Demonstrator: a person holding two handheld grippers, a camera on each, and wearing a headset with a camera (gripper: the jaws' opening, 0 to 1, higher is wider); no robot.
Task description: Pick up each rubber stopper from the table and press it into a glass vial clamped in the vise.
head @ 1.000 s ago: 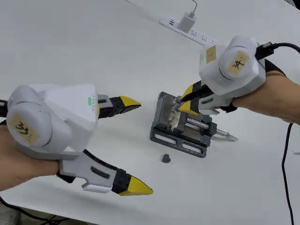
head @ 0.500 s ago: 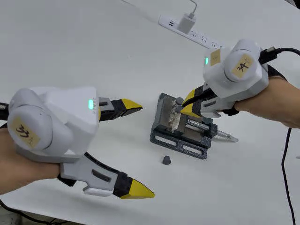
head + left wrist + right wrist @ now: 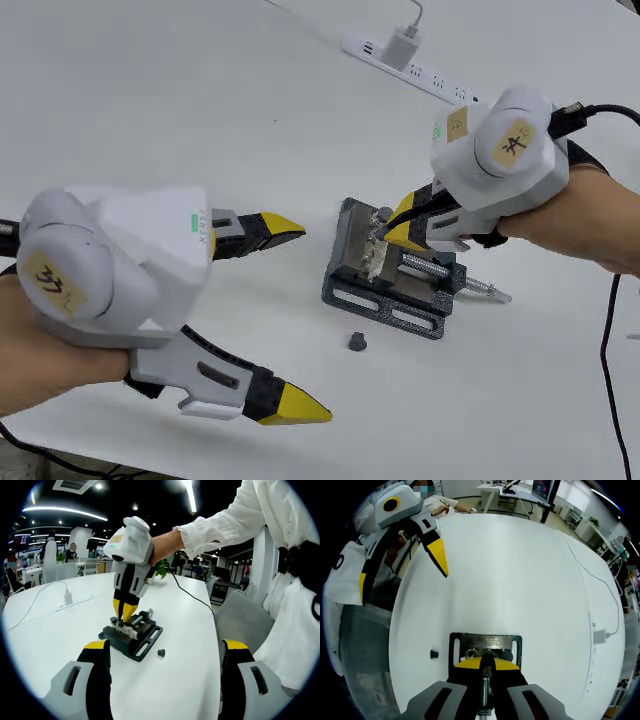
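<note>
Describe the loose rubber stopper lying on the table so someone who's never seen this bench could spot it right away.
On the white table, find the dark metal vise near the middle. Just off its near side, toward the person, the small dark grey rubber stopper sits on the tabletop. It stands alone, touching nothing but the table.

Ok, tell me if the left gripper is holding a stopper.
No, the left gripper has its jaws wide apart with nothing between them.

head view looks down on the counter (image 3: 150, 100) from above; both gripper views face the vise (image 3: 131, 635) from opposite sides, the right nearest.
</note>
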